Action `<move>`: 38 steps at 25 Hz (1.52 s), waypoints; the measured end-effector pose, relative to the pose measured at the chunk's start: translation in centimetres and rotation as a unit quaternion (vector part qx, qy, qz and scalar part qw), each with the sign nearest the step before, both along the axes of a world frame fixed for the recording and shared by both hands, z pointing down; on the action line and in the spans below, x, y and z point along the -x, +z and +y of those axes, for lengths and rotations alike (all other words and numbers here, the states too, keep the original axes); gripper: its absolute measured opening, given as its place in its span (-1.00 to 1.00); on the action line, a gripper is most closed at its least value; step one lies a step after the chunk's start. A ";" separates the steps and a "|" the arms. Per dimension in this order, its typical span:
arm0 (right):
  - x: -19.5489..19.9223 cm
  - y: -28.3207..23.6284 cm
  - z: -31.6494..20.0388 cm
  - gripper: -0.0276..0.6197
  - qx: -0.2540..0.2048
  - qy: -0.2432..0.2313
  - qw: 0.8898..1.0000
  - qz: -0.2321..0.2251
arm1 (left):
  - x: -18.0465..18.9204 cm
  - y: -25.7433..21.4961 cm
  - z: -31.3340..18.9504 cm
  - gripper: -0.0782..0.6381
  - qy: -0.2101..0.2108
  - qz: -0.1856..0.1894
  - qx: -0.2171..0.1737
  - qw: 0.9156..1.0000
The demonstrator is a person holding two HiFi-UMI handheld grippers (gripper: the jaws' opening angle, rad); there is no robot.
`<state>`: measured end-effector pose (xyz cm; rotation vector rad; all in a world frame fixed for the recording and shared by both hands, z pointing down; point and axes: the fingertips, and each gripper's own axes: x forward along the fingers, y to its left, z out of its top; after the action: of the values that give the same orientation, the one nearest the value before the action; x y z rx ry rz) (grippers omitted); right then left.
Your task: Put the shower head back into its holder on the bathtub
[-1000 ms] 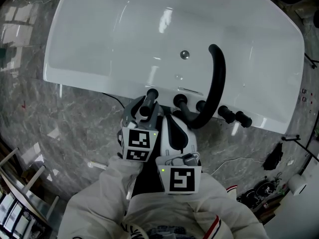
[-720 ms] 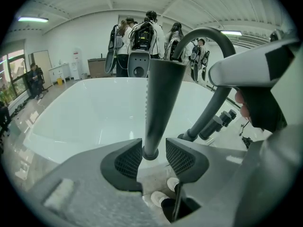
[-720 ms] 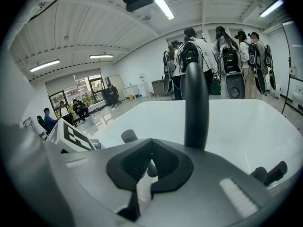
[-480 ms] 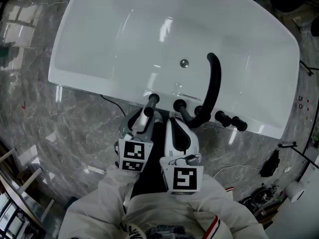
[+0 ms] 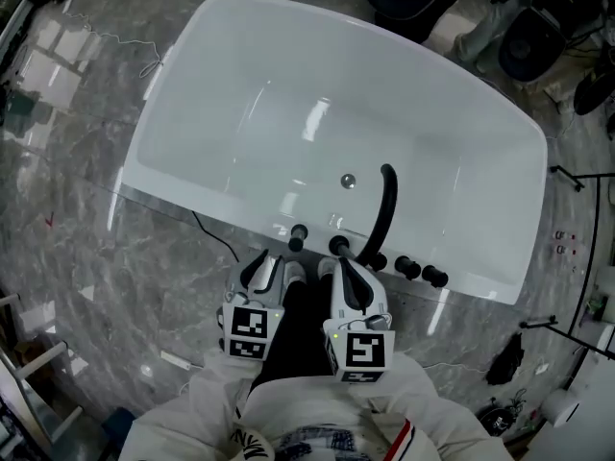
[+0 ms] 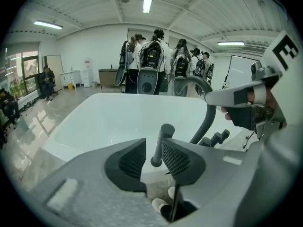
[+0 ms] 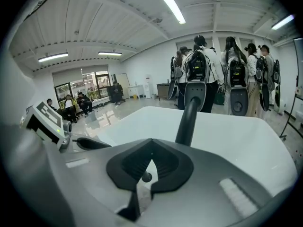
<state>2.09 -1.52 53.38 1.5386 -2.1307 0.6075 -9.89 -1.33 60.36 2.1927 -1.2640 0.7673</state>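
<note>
The black shower head stands upright in its holder on the near rim of the white bathtub. In the left gripper view the shower head shows as a slim rod beyond the jaw gap, with nothing touching it. My left gripper hangs just short of the rim, apart from the shower head; its jaws are closing with nothing gripped between them. My right gripper is beside it, its tips together and empty. The curved black spout rises to the right of the shower head.
Several black tap knobs line the rim right of the spout. A thin cable runs over the grey marble floor below the tub. Dark gear lies at the right. People with backpacks stand beyond the tub.
My left gripper, which was around the shower head's handle, has come off it and drawn back and up. The right gripper has pulled back too. The view has risen, so the tub looks smaller.
</note>
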 end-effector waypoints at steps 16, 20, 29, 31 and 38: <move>1.2 -11.3 -4.2 -0.90 -0.089 -0.018 0.996 -0.007 | 2.7 -15.1 -2.5 -0.66 -0.041 0.034 -0.101 0.993; 1.3 -13.4 -4.2 -0.90 -0.102 -0.020 0.995 -0.007 | 3.2 -17.1 -2.6 -0.70 -0.039 0.028 -0.120 0.992; 0.4 -15.0 -4.0 -0.90 -0.107 -0.019 0.994 -0.004 | 1.6 -19.4 -3.0 -0.78 -0.024 0.040 -0.137 0.990; 0.6 -15.3 -3.9 -0.90 -0.108 -0.025 0.994 -0.008 | 1.0 -19.7 -3.0 -0.78 -0.022 0.045 -0.137 0.989; 0.9 -17.3 -2.1 -0.90 -0.122 -0.054 0.991 -0.024 | -0.6 -21.4 -0.4 -0.78 -0.012 0.041 -0.140 0.989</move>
<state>1.18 -3.60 36.04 1.5303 -2.3795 0.3611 -9.24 -1.74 38.92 2.3959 -1.4250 0.5095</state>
